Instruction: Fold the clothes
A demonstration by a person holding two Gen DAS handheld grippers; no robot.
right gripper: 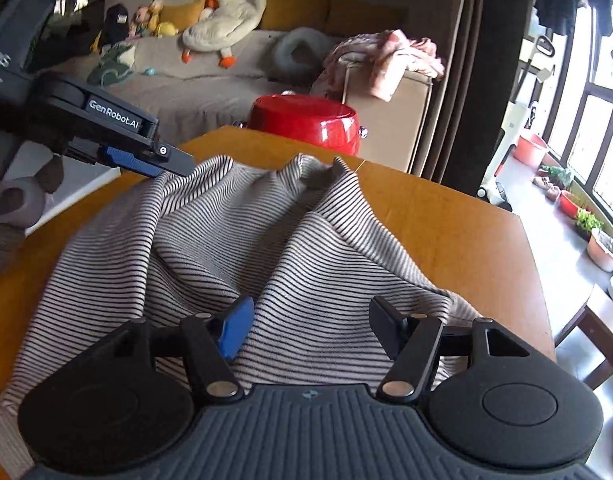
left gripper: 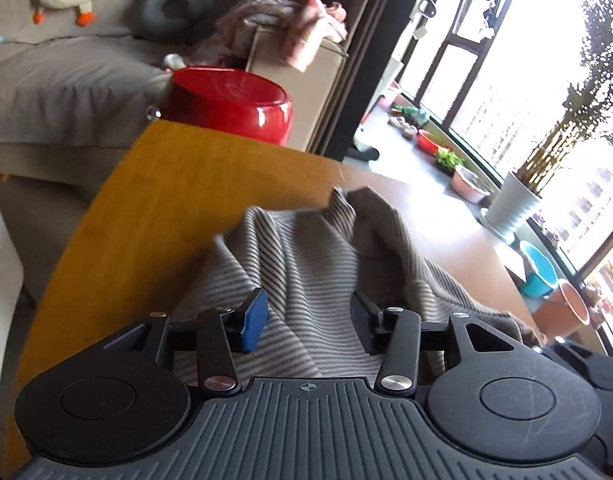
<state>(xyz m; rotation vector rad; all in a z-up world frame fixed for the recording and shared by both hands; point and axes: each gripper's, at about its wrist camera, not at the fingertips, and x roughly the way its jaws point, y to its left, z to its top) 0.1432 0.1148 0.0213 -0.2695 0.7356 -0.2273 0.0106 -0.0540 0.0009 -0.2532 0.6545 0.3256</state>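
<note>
A grey striped garment [left gripper: 306,272] lies rumpled on the wooden table [left gripper: 154,208]. It also shows in the right wrist view [right gripper: 234,248], bunched into raised folds. My left gripper [left gripper: 308,320] is open, its jaws wide apart just above the cloth. In the right wrist view the left gripper [right gripper: 154,162] sits at the garment's far left edge. My right gripper [right gripper: 310,328] is open, its jaws apart over the near part of the garment. Neither holds cloth.
A red pot [right gripper: 306,124] stands past the table's far edge, also in the left wrist view [left gripper: 230,104]. A sofa [right gripper: 210,80] with plush toys and a pink blanket [right gripper: 382,60] lies behind. Windows and plant pots [left gripper: 510,204] are at the right.
</note>
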